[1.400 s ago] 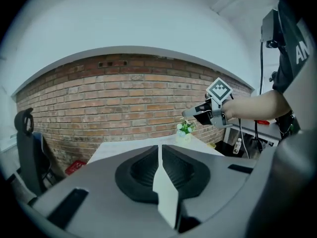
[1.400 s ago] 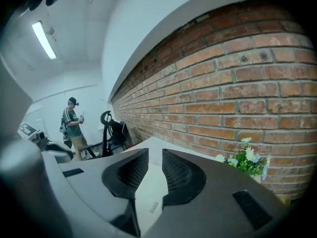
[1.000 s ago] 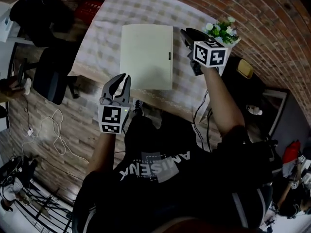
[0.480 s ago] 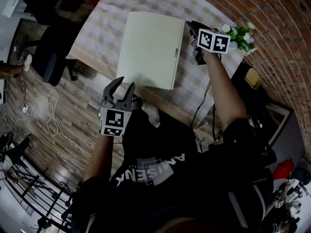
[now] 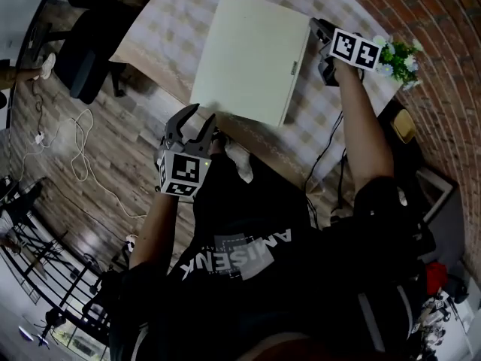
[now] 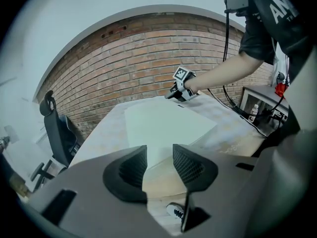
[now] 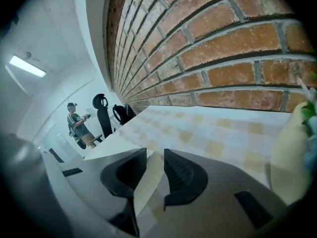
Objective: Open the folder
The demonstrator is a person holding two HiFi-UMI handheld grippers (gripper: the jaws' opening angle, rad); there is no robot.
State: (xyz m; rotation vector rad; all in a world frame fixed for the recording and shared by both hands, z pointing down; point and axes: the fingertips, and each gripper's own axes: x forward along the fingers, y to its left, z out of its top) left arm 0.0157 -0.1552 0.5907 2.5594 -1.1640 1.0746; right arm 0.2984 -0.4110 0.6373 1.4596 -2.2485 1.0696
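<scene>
Brick wall backs the checked tablecloth (image 5: 161, 21), where the cream folder (image 5: 252, 55) lies flat and closed. Your left gripper (image 5: 199, 116) has dropped to the table's near edge, just short of the folder's near side. Its jaws are opening with nothing between them. Your right gripper (image 5: 319, 30) has come down beside the folder's right edge, jaws apart, gripping nothing. You look set to catch the cover.
</scene>
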